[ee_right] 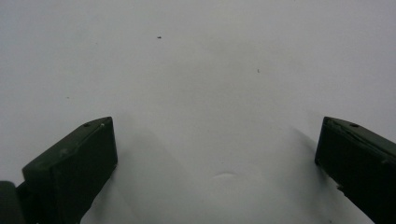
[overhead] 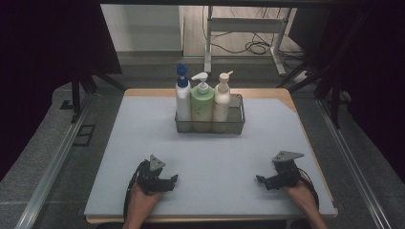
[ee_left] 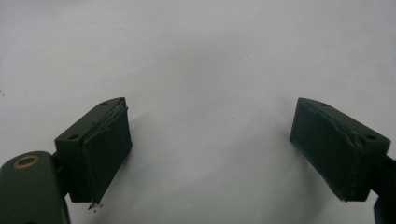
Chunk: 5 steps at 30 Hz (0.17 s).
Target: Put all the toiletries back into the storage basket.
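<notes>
Bottles [overhead: 203, 101] in the basket [overhead: 235, 125] appear from above; gripper views show bare mat [ee_left: 205, 60].

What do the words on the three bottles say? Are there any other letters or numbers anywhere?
No text can be read in these pictures.
White bottle with the blue pump: any label is too small and blurred to read.
Green bottle: no readable print.
Cream bottle: no readable print.
Wire basket, grey mat, left claw and right claw: no letters or numbers to be seen.
</notes>
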Motion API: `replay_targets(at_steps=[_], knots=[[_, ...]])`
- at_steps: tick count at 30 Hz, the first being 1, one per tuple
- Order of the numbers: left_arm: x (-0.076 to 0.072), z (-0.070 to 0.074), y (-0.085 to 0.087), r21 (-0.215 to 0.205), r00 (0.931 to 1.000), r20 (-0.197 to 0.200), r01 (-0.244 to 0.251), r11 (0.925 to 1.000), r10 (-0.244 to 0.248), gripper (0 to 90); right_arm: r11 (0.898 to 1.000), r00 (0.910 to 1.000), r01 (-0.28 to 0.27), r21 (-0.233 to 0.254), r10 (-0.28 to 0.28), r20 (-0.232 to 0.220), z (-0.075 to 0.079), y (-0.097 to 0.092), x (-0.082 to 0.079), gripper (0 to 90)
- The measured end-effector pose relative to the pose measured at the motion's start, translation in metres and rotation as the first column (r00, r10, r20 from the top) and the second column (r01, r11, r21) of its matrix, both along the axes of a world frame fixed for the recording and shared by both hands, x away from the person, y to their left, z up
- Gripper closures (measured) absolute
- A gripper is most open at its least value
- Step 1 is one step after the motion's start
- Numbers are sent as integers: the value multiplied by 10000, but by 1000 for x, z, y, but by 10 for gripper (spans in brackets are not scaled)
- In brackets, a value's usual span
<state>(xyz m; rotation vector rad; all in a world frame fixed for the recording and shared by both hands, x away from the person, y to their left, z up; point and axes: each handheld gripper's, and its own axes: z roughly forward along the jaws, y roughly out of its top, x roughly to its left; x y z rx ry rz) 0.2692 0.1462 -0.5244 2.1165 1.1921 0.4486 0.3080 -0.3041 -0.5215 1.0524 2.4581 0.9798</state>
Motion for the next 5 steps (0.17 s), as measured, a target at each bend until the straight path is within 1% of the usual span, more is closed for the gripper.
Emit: replay_targets(at_steps=[5], knots=[[0,0,0,-13,10000,-44,1,10000,-1,122,10000,10000,12,24,-12,54,-1,0,0,0]])
